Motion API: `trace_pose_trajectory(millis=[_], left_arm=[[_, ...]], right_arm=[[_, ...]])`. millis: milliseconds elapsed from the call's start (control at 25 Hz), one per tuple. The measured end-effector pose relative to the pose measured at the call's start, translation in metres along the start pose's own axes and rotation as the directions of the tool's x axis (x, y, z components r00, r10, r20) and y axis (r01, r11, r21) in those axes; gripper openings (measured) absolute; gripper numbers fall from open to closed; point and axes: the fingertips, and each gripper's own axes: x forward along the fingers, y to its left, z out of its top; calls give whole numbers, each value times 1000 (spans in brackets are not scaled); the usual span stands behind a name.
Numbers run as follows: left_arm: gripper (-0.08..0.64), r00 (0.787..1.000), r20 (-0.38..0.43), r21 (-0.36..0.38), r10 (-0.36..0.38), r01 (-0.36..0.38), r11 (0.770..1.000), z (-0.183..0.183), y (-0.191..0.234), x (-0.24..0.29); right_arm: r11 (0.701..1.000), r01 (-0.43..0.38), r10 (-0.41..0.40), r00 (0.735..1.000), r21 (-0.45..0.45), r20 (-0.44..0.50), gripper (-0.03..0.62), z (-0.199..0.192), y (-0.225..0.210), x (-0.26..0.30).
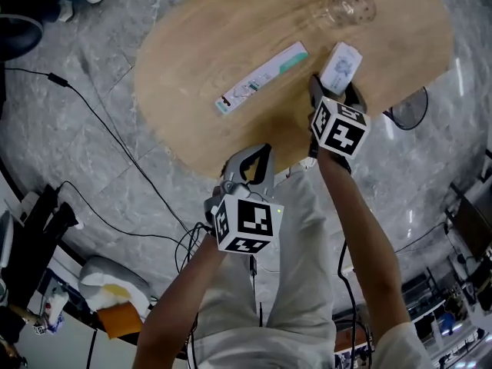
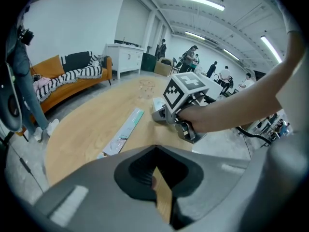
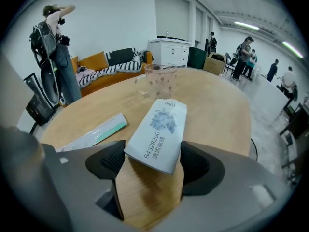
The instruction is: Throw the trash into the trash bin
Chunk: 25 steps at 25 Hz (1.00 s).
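Note:
On the oval wooden table (image 1: 192,68) a white printed packet (image 3: 159,132) lies between the jaws of my right gripper (image 3: 152,161). Both pads touch its near end, so the gripper is shut on it. From the head view the packet (image 1: 340,66) sits near the table's front edge under that gripper (image 1: 336,91). To its left lies a long white and teal wrapper (image 1: 261,77), also in the left gripper view (image 2: 123,132). My left gripper (image 1: 252,158) hovers over the table's front edge, shut with nothing in it (image 2: 154,151).
A clear glass cup (image 1: 350,6) stands at the far side of the table, behind the packet (image 3: 159,79). Cables (image 1: 115,141) run across the grey floor at left. An orange sofa (image 2: 63,83) and a white cabinet (image 2: 126,58) line the wall; people stand farther back.

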Motion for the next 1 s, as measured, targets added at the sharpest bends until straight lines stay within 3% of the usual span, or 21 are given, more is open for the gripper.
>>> trace_pose_trajectory(millis=[520, 1000], left_arm=[[0, 998, -4, 80, -60, 61, 995, 28, -31, 18], [0, 998, -15, 118, -65, 67, 991, 55, -75, 44]], right_arm=[[994, -106, 106, 992, -14, 61, 380, 4, -10, -31], [993, -121, 121, 982, -6, 149, 380, 12, -74, -52]])
